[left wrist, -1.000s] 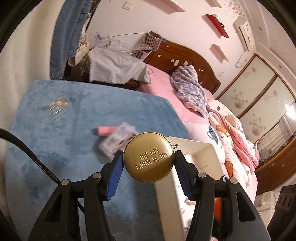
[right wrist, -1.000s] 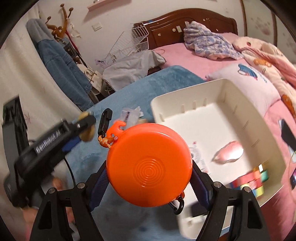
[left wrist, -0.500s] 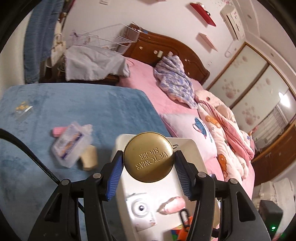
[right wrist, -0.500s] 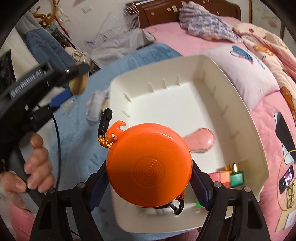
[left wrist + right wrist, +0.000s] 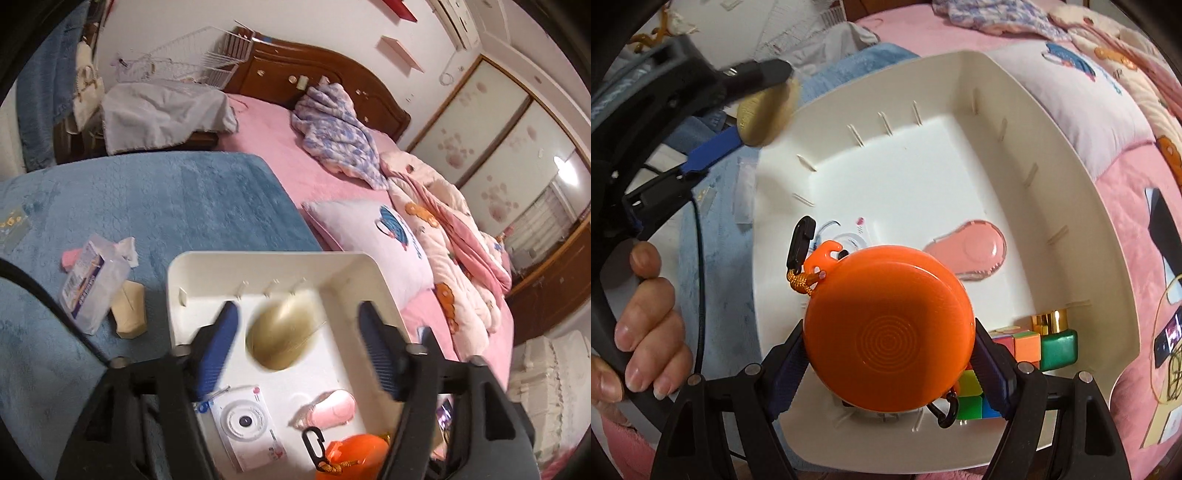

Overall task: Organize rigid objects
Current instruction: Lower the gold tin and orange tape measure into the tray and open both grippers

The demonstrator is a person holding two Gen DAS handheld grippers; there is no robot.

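1. your left claw (image 5: 295,350) has just been opening: its blue pads stand apart over the white tray (image 5: 373,273), and the gold round tin (image 5: 282,332) shows as a blur between them, free of both pads, above the tray's far end.
2. your right claw (image 5: 890,354) is clamped on the orange round case (image 5: 890,332), pads pressed to its sides, above the tray's near end; a black clip (image 5: 801,240) hangs off its orange cord.
3. in the tray lie a white card with a round dial (image 5: 247,424), a pink oval piece (image 5: 971,254), a colour cube (image 5: 971,398) and a green bottle with a gold cap (image 5: 1056,343) in the near right corner.
4. the tray sits on the bed, on the blue blanket (image 5: 166,199); beside its left edge lie a clear packet (image 5: 92,284) and a beige block (image 5: 129,310).
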